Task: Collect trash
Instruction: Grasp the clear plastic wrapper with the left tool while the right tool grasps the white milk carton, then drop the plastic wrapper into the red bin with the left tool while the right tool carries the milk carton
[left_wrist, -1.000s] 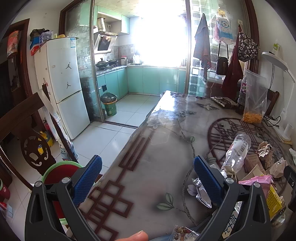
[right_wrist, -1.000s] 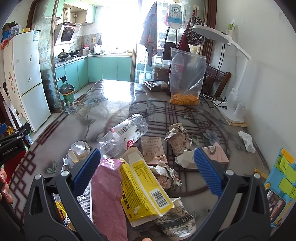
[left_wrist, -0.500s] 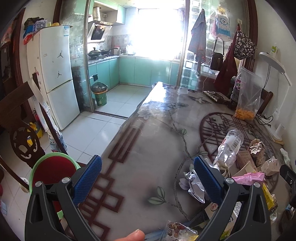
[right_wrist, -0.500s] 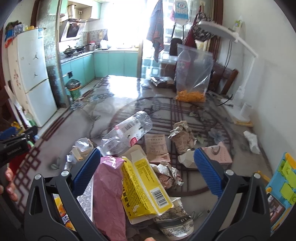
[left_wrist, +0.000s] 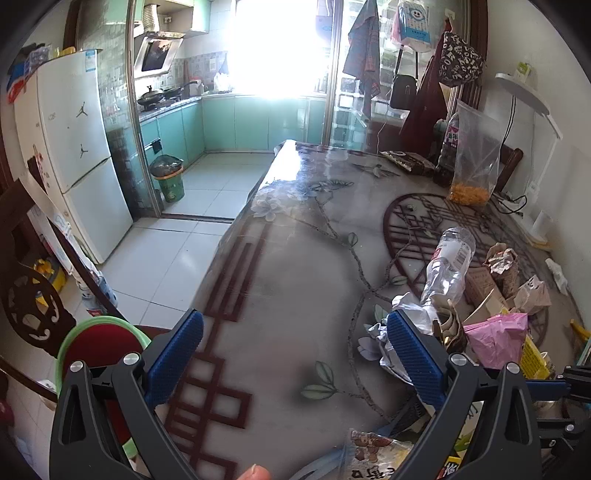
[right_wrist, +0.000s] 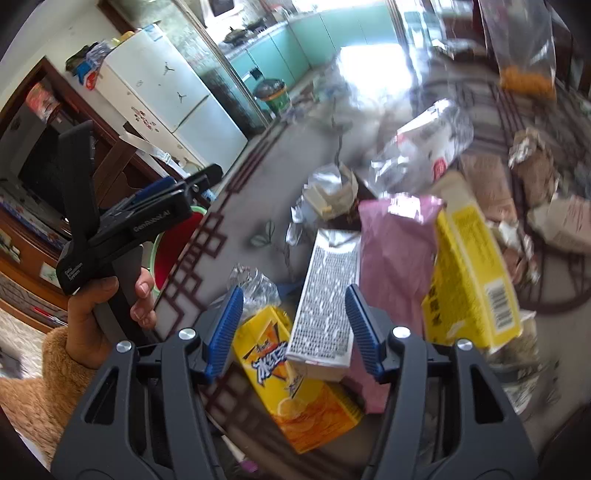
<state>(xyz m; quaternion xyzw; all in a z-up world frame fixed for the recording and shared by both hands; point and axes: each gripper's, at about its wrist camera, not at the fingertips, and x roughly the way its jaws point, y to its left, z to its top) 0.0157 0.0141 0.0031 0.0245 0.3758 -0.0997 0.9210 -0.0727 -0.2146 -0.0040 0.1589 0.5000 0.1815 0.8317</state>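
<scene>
Left wrist view: left gripper (left_wrist: 295, 354) gapes wide, nothing between the blue pads, hanging over bare table (left_wrist: 295, 280). Trash pile sits off to its right: crumpled foil (left_wrist: 399, 332) just beside the right pad, clear plastic bottle (left_wrist: 448, 264) ahead-right, pink wrapper (left_wrist: 496, 338) further right, snack bag (left_wrist: 373, 452) under the right finger near the bottom edge. Red basin with green rim (left_wrist: 99, 343) is down-left of the left pad, off the table edge, probably the bin. Risk: this gripper is aimed at empty table, so closing now grabs nothing; swinging right could knock the bottle rolling.

Right wrist view: blurry, the camera is moving. Right gripper (right_wrist: 293, 332) is about half open, pads either side of a silver printed carton (right_wrist: 327, 302), not clearly touching it, so no grip yet as far as I can tell. Yellow chip box (right_wrist: 291, 384) lies beneath and left of the carton, pink wrapper (right_wrist: 395, 258) just right of it, yellow box (right_wrist: 471, 280) further right. Left gripper (right_wrist: 147, 218) shows far left, held in the left hand (right_wrist: 107, 306). Risk: items overlap, so a squeeze could catch the wrapper too or the glossy carton could slide out; blur suggests a fast approach and a possible miss.
</scene>
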